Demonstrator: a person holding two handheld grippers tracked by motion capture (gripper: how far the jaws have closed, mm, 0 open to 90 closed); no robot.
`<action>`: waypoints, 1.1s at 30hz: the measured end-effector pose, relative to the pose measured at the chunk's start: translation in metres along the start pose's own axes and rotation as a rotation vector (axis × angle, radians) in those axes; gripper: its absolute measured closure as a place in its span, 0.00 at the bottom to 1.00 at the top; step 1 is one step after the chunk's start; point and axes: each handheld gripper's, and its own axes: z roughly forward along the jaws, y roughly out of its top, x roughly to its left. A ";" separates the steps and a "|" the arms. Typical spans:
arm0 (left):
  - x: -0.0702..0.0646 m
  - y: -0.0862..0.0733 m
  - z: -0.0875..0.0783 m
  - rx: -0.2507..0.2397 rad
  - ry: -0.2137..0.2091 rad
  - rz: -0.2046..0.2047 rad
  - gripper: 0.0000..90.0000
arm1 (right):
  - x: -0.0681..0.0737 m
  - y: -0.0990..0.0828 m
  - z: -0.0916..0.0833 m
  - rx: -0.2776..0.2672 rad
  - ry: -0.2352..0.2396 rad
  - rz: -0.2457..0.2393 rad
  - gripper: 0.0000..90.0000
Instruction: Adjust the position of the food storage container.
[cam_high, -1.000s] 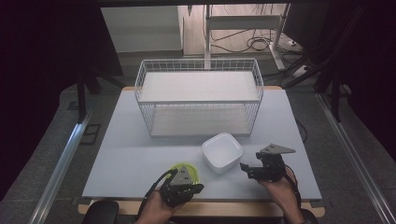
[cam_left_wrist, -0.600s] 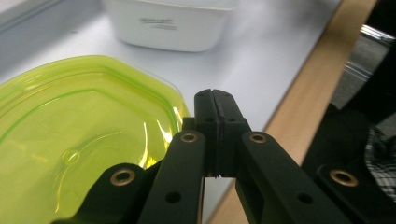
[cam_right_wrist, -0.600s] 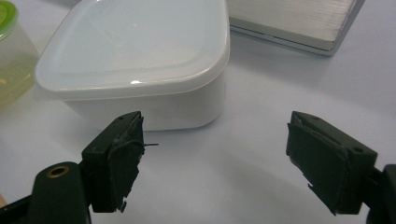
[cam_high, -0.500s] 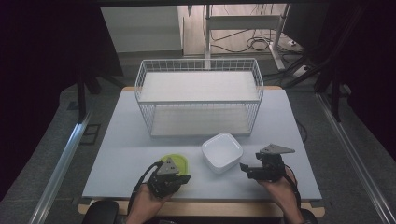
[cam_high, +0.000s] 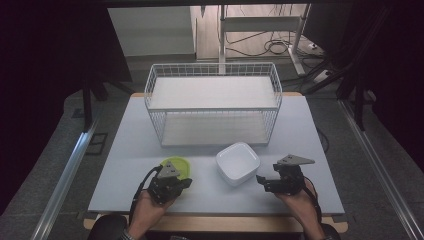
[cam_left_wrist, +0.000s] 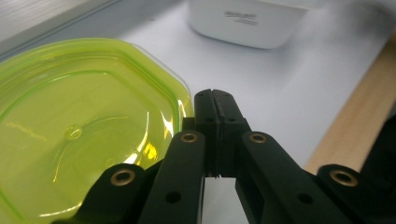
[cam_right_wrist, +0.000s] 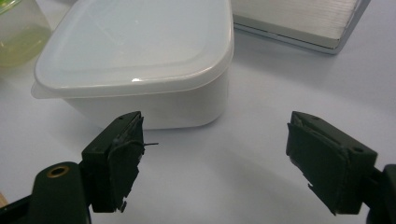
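At the near edge of a pale desk (cam_high: 150, 145), two hand-held claws are seen beside two food containers. The left claw (cam_high: 181, 183) is shown with its jaws pressed fully together and nothing caught between them; in the left gripper view its closed tips (cam_left_wrist: 215, 100) are set just beside the rim of a translucent green container (cam_left_wrist: 79, 126), with a sliver of desk visible between tip and rim. That green container (cam_high: 176, 166) is seen resting on the desk at the near left, partly covered from above by the left claw and the hand (cam_high: 150, 210) that carries it. The right claw (cam_high: 261, 182) is held with its jaws spread wide and empty, pointed toward a white lidded container (cam_high: 238, 163) that stands on the desk near the middle of the near edge, between the two claws. In the right gripper view the white container (cam_right_wrist: 135, 60) is seen a little beyond the open jaws (cam_right_wrist: 215, 163), closer to the left one, and is touched by neither. The green container and the white one are placed near each other but apart. Behind both, a white wire basket (cam_high: 214, 107) is seen standing across the middle of the desk.
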 end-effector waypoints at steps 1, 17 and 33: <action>0.004 -0.001 -0.001 -0.002 0.011 -0.007 1.00 | 0.000 0.000 0.000 0.000 0.000 0.000 0.22; 0.047 -0.007 -0.012 -0.028 0.117 -0.100 1.00 | 0.001 0.000 0.001 0.006 0.005 -0.005 0.22; 0.060 -0.010 -0.018 -0.069 0.145 -0.100 1.00 | 0.001 0.000 0.001 0.030 0.010 -0.026 0.30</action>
